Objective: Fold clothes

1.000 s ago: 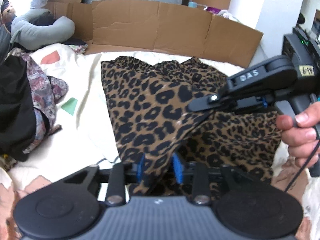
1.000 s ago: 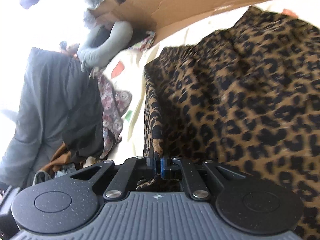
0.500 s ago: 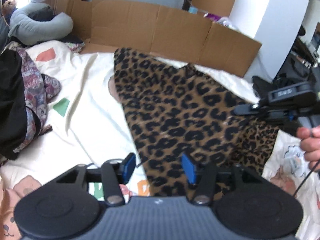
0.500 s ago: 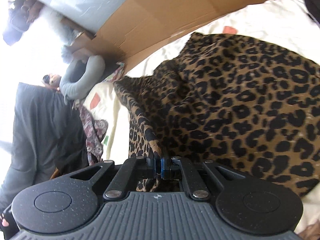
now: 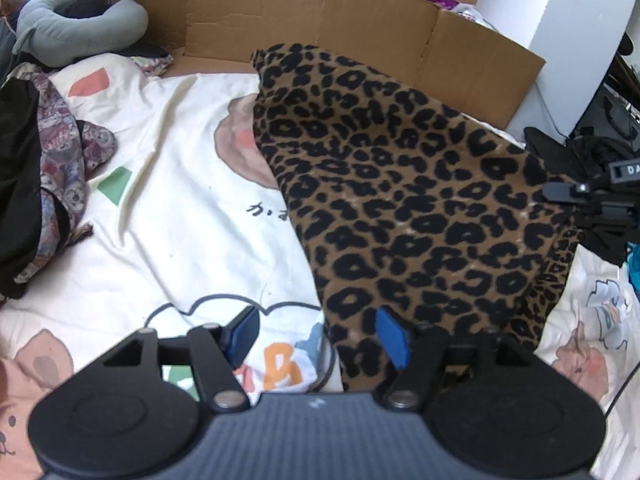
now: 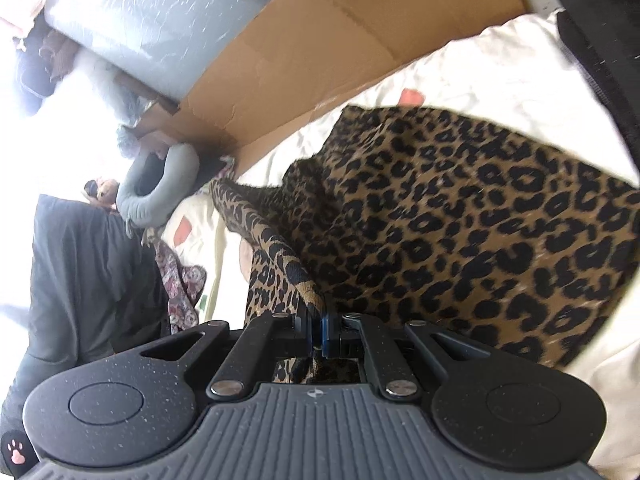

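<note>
A leopard-print garment (image 5: 404, 204) lies across the cream printed bedsheet (image 5: 172, 200), raised toward the right. My left gripper (image 5: 318, 336) is open and empty, its blue pads on either side of the garment's near edge. My right gripper (image 6: 317, 330) is shut on the garment's edge (image 6: 280, 256) and holds it up; the rest of the cloth (image 6: 460, 232) spreads out to the right. The right gripper also shows at the right edge of the left wrist view (image 5: 548, 192).
Flattened cardboard (image 5: 320, 12) stands along the bed's far side. A grey neck pillow (image 5: 76, 28) lies at the far left. A pile of dark and patterned clothes (image 5: 36, 168) lies at the left. Black items (image 5: 580, 148) sit at the right.
My left gripper has opened and let go of the garment. The right gripper has pulled its held edge away to the right, and the cloth has shifted right across the sheet.
</note>
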`<action>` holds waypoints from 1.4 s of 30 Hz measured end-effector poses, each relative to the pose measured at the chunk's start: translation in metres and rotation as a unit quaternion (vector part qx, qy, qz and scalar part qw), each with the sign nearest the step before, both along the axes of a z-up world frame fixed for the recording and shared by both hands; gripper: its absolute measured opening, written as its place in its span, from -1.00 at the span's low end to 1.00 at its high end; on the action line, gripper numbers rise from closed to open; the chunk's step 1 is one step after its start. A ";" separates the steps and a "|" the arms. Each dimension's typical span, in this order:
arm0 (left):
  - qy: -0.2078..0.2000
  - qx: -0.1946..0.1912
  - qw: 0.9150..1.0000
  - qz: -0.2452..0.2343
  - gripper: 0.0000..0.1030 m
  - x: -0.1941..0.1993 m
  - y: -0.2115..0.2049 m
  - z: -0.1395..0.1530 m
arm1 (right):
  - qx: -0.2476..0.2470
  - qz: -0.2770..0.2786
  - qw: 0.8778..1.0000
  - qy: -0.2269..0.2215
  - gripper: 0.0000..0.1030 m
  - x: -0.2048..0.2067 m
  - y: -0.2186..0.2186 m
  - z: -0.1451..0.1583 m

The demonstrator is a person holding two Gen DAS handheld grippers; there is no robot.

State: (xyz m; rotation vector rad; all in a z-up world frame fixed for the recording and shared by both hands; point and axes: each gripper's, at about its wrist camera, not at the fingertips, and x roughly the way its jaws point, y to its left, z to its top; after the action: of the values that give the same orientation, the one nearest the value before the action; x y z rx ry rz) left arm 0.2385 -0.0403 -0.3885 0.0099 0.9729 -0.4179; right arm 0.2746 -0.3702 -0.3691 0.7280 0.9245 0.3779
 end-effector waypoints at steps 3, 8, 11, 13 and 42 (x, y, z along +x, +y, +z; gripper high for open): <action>0.003 -0.006 1.000 -0.006 0.31 0.001 -0.005 0.000 | 0.003 -0.014 1.000 0.001 -0.96 -0.002 -0.017 -0.002; 0.010 -0.017 1.000 -0.015 0.31 0.002 -0.013 -0.001 | -0.004 -0.037 0.999 0.008 -0.96 -0.003 -0.041 -0.008; 0.018 -0.021 0.999 -0.018 0.31 0.003 -0.018 -0.004 | -0.004 -0.055 0.998 0.014 -0.96 -0.005 -0.054 -0.014; 0.023 -0.028 0.999 -0.018 0.31 0.005 -0.020 -0.005 | -0.007 -0.063 0.998 0.018 -0.96 -0.007 -0.060 -0.018; 0.094 -0.080 0.989 -0.080 0.18 0.004 -0.036 -0.019 | -0.069 -0.160 0.984 0.026 -0.97 0.000 -0.129 -0.039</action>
State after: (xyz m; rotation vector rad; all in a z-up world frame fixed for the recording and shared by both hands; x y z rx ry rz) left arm 0.2425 -0.0765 -0.4076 -0.0995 1.1254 -0.6527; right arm 0.2743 -0.4988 -0.4076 0.7474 0.8559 0.0106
